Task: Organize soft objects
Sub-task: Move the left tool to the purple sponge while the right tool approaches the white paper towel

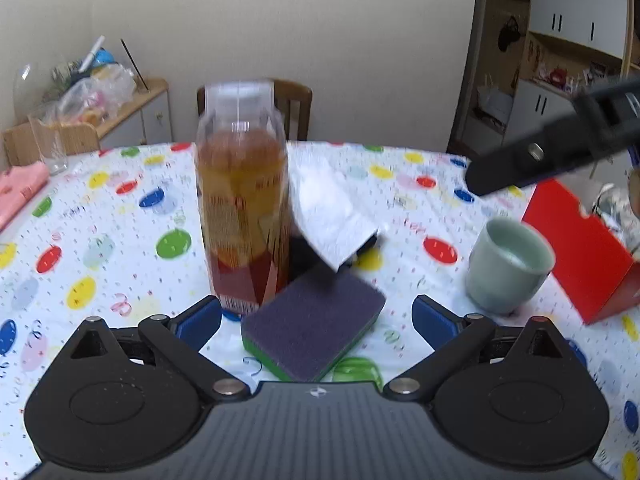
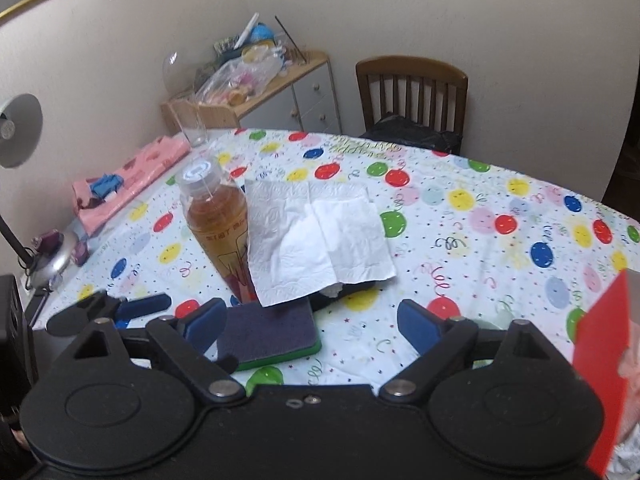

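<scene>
Sponge (image 1: pixel 314 326) is seen lower centre, between the spread jaws of the left gripper (image 1: pixel 316 322), long axis diagonal. Right gripper (image 2: pixel 310 322), likewise spread and empty, is offset; left is judged nearer.

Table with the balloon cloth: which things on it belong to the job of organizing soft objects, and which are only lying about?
Belong to the job:
sponge
paper towel
pink cloth
left claw, open
right claw, open

Only lying about:
drink bottle
green cup
red box
empty glass
</scene>
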Tool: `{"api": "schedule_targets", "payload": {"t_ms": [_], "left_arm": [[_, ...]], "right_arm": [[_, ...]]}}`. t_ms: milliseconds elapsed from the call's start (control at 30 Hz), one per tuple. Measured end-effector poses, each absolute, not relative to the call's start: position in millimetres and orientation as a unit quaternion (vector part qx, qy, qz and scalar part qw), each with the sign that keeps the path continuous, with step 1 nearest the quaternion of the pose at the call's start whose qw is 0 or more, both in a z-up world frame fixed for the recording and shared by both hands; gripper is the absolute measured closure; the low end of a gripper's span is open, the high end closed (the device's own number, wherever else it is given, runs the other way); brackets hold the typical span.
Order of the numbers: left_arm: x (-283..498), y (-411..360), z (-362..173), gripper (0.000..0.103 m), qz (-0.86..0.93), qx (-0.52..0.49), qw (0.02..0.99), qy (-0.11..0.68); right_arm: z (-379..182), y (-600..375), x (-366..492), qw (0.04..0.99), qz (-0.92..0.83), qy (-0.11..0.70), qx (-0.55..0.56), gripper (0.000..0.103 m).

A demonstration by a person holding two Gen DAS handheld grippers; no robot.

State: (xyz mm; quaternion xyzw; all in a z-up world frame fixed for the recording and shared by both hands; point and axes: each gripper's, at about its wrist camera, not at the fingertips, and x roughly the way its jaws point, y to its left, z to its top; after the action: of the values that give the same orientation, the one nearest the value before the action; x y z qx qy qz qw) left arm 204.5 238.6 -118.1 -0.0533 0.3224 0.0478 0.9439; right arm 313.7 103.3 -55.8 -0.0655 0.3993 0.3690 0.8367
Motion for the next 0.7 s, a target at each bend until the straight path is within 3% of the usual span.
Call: {"api": "schedule_targets", "payload": {"t_ms": [700], "left_arm": [[244.9, 252.0, -173.1, 0.001, -0.008, 0.012, 0.933, 0.361]], "right_arm": [[-112.1, 172.4, 373.0, 0.811, 0.359, 0.445, -0.127, 0.032]]}}
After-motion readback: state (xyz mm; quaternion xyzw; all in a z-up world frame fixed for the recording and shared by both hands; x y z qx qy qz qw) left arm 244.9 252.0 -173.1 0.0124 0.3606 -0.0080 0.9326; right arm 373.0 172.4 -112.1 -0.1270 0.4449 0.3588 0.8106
